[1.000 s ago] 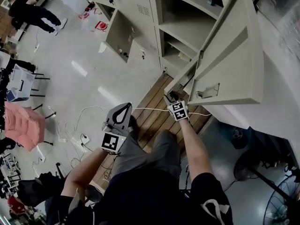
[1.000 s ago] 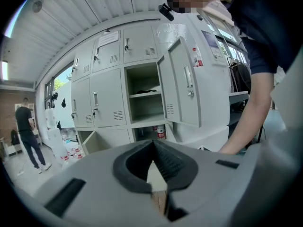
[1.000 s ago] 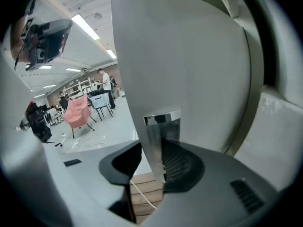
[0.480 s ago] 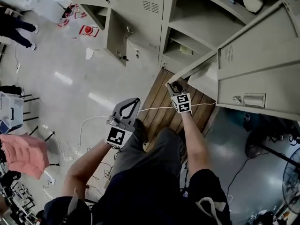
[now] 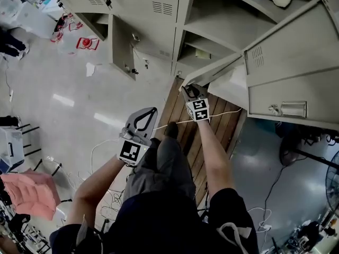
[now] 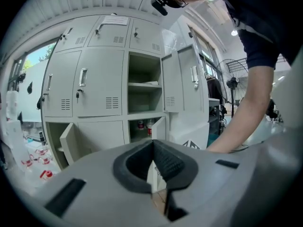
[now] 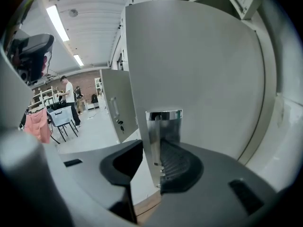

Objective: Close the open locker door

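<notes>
The right claw [image 5: 189,90] pinches the edge of the open locker door [image 7: 203,70] — the left claw [image 5: 144,119] hangs closed, holding nothing.

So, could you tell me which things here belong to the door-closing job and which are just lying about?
Job: open locker door, its latch plate, right gripper clamped on the door's edge.
Lying about: white cable, fan, pink cloth.
</notes>
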A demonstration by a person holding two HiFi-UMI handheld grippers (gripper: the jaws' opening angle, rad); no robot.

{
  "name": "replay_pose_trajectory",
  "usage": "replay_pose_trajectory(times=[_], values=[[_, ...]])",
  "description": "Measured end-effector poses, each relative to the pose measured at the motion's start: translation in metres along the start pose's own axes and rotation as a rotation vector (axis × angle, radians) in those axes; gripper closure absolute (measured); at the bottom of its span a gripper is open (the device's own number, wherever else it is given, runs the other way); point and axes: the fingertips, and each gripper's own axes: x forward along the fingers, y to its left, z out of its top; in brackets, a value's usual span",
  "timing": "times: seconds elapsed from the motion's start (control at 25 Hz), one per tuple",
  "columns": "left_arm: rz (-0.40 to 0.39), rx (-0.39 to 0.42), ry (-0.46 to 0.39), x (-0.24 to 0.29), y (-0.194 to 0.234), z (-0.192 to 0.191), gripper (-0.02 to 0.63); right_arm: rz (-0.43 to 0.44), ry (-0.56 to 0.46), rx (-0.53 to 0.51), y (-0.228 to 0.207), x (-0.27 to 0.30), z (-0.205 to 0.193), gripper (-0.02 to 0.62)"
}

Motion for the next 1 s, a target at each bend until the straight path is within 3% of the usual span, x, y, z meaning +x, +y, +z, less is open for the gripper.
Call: replay_pose_trajectory(times=[0.56, 0.84, 1.0], values=[[-0.009, -0.006, 0.028, 0.057, 0.028, -0.003, 0.603, -0.008, -0.054, -0.006, -0.009, 0.035, 0.019, 0.491], [-0.046, 0.019, 0.047, 0.066, 0.038, -0.013, 0.603, -0.053, -0.077, 0.000, -0.012, 0.047, 0.030, 0.494], [-0.075, -0.017, 0.046, 0.074, 0.054, -0.026, 0.603, -0.105, -0.089, 0.017, -0.015, 0.052, 0.031, 0.494]])
